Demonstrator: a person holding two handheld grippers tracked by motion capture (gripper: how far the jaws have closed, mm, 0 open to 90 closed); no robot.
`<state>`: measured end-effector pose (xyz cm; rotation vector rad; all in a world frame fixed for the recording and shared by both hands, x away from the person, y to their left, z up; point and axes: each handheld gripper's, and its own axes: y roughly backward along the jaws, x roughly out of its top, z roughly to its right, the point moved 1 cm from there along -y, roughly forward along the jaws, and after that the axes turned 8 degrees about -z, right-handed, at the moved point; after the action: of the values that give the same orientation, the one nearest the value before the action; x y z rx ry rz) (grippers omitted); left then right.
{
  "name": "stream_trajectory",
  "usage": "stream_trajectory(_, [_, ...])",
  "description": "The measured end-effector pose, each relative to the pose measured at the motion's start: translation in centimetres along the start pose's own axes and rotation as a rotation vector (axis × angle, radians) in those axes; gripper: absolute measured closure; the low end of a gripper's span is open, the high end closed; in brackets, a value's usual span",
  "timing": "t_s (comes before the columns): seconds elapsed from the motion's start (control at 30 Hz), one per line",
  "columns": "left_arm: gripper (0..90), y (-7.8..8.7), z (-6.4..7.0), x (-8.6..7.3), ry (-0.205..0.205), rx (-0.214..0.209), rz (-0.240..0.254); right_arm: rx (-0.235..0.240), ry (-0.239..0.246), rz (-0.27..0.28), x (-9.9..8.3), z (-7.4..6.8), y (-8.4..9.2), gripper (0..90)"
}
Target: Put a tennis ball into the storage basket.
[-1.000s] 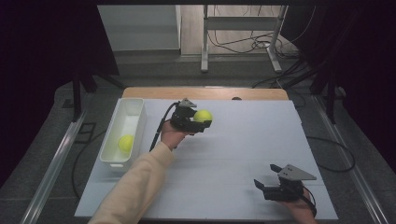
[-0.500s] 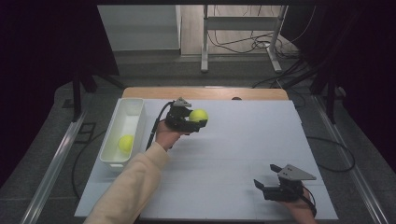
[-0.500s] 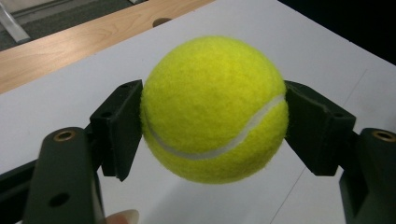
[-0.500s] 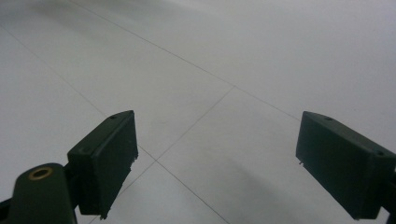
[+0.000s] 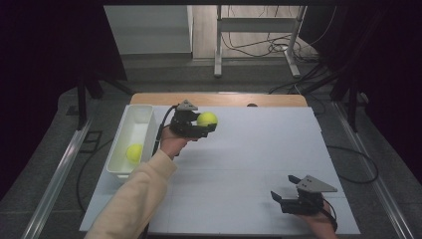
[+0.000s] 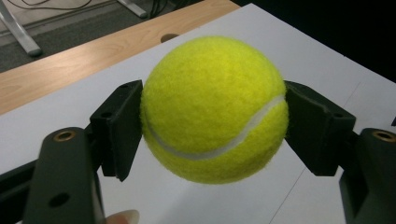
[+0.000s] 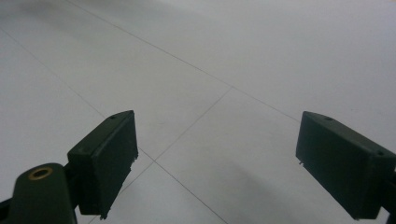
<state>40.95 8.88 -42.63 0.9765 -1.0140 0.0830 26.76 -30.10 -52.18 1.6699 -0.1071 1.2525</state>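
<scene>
One tennis ball [image 5: 207, 118] sits clamped in the left hand-held gripper [image 5: 201, 124]; right hand-held gripper [image 5: 281, 199] gapes empty.

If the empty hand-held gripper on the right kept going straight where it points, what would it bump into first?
Probably just the white table. The right hand-held gripper tilts down at bare tabletop, jaws open, nothing between them. How far off that is, I can't tell.

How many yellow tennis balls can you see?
2. One tennis ball is clamped in the left gripper above the white table. The other ball lies inside the white bin at the table's left edge. None looks hidden.
</scene>
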Motion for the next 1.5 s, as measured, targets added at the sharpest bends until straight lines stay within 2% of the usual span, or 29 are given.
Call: stream_trajectory(1.5, [26.5,3.9,-2.4,-1.3,0.041,0.07,0.022,-0.012,-0.002,-0.009,0.1,-0.1,-0.1,13.4])
